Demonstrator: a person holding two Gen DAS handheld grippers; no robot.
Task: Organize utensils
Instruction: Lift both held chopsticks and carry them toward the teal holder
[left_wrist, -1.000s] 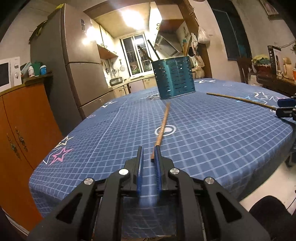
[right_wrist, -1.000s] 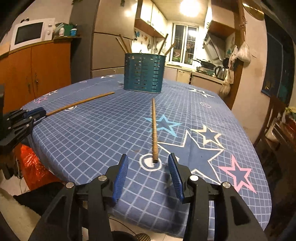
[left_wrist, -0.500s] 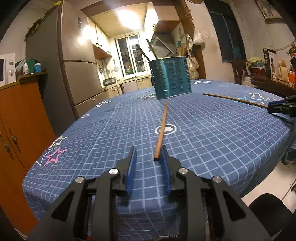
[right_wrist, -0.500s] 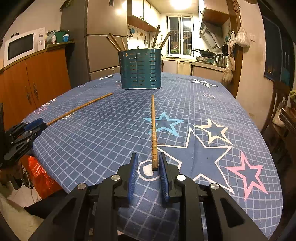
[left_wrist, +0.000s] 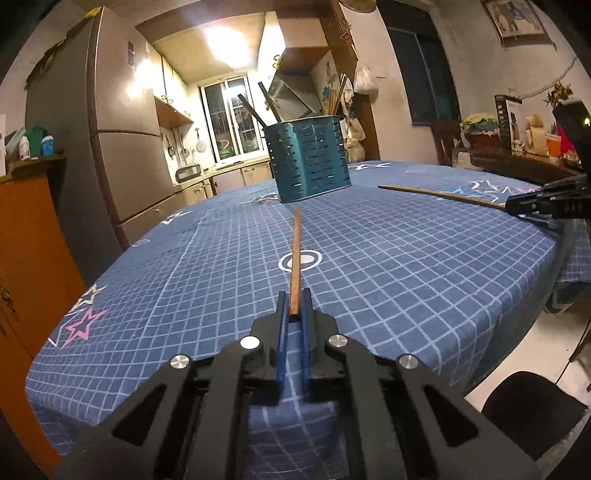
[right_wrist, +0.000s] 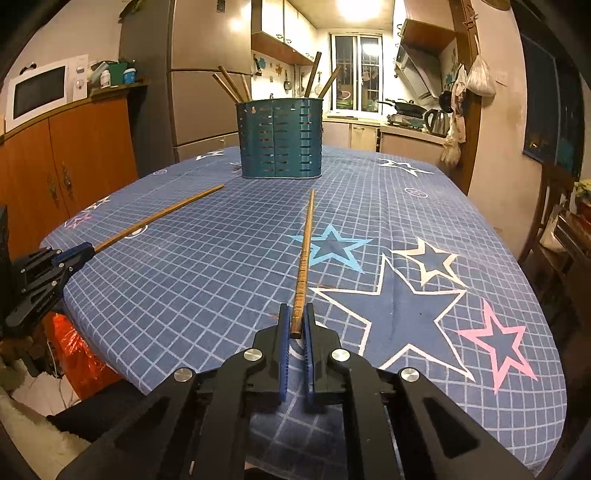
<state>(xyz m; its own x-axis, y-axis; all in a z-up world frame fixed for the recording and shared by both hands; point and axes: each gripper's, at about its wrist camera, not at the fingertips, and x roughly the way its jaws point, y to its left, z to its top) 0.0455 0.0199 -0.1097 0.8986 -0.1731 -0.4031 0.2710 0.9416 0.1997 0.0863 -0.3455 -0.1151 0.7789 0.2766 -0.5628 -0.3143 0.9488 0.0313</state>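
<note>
A teal slotted utensil holder (left_wrist: 310, 157) (right_wrist: 279, 138) with several sticks in it stands at the far end of the blue table (left_wrist: 406, 277). Two wooden chopsticks lie on the cloth, pointing at it. In the left wrist view my left gripper (left_wrist: 294, 301) is closing tight on the near end of one chopstick (left_wrist: 295, 258), its blue pads pressing both sides. In the right wrist view my right gripper (right_wrist: 296, 317) is likewise closing on the near end of the other chopstick (right_wrist: 304, 258). Each view shows the other gripper (left_wrist: 532, 206) (right_wrist: 70, 254) at the table edge.
An orange cabinet (right_wrist: 74, 166) with a microwave (right_wrist: 37, 92) and a steel fridge (left_wrist: 125, 147) stand left of the table. A dark side table (left_wrist: 517, 166) with boxes is on the right. A red bag (right_wrist: 77, 354) lies on the floor by the near edge.
Both grippers slid forward over their chopstick ends and closed on them. The chopsticks stay on the cloth, pointing at the holder.
</note>
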